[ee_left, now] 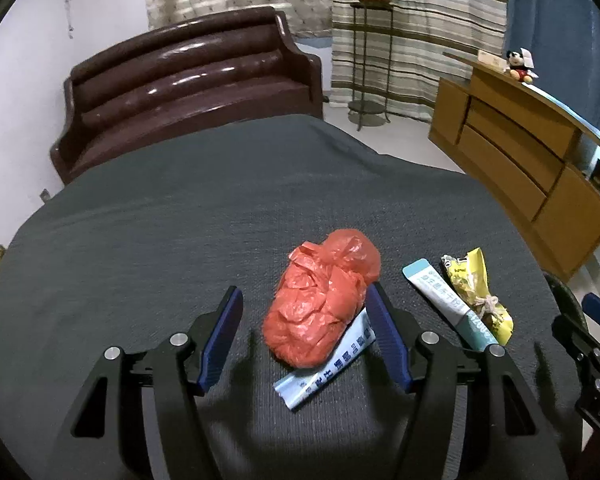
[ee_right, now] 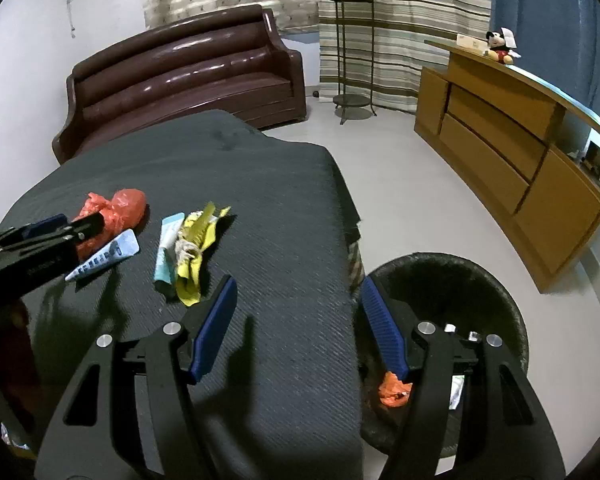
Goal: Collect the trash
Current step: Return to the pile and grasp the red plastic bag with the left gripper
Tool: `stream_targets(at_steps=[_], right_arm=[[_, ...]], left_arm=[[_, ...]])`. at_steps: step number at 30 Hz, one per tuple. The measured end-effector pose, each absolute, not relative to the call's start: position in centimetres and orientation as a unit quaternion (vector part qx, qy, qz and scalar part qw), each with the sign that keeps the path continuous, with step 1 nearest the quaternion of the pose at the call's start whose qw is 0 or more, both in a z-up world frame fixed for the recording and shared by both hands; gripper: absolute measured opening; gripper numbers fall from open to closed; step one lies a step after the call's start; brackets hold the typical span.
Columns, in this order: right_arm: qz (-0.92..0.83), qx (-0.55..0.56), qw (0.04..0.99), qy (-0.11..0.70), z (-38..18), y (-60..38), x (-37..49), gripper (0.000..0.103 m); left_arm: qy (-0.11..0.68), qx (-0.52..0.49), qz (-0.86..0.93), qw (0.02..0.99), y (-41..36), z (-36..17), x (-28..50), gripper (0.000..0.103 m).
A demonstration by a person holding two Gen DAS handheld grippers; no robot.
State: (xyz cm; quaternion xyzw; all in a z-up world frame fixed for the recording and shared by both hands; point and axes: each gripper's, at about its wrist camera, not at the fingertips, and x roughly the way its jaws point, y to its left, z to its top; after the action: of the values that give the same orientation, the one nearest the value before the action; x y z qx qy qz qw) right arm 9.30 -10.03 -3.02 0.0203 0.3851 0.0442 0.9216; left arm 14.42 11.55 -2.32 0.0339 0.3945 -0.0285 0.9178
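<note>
Facing the red bag (ee_left: 324,300) head-on, the left gripper (ee_left: 306,336) is the nearer tool by far. Its jaws stand apart w/ nothing pressed between them, and the bag sits just ahead of the gap, crowding the right-hand pad. Bag's long axis runs roughly away from the gripper, leaning a bit toward the table's far right, so the narrow width is what the jaws would span. Judgement: a short push fwd plus a small shift toward the right-hand pad should centre it.

A blue sachet (ee_left: 324,364) pokes out from under the bag's near end, touching it, lying crosswise at a slant. Risk: closing low could catch both, or drag the sachet.

To the right, near the table's (ee_left: 140,240) right edge, lie a teal tube (ee_left: 444,300) and a yellow wrapper (ee_left: 480,296), side by side and touching, both pointing away at a slant.

The right gripper (ee_right: 296,324) is open too, empty, hanging over the right edge of the table w/ one pad above the cloth and the other above the bin (ee_right: 500,280). The bin stands on the floor just beside that edge; an orange scrap (ee_right: 396,390) is already inside. From this side the tube and wrapper lie up-left of the jaws, near, while the bag is farther off behind the left tool.

So: bag to the left hand, tube/wrapper better for the right, bin by the right edge.
</note>
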Motion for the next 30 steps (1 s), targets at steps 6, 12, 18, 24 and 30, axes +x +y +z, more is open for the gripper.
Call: stream_targets(at_steps=[6,12,18,24,30], right_arm=[[0.05,0.015,0.919,0.39,-3.2,-9.0,10.0,0.064],[0.055,0.011,0.918,0.393,-3.4,-8.2,10.6,0.064],[0.061,0.008,0.917,0.394,-3.4,-7.5,11.0,0.064],[0.066,0.007,0.917,0.394,-3.5,-7.5,11.4,0.063],[0.067,0.006,0.916,0.395,-3.7,-7.4,11.5,0.063]], left_arm=[[0.404,0.041,-0.06,0.912,11.9,-2.9,14.7,0.047],[0.398,0.046,-0.069,0.914,12.2,-2.9,14.5,0.045],[0.396,0.042,-0.065,0.915,12.9,-2.7,13.9,0.044],[0.395,0.033,-0.05,0.917,14.0,-2.3,13.5,0.044],[0.402,0.027,-0.041,0.914,15.2,-2.4,12.9,0.044]])
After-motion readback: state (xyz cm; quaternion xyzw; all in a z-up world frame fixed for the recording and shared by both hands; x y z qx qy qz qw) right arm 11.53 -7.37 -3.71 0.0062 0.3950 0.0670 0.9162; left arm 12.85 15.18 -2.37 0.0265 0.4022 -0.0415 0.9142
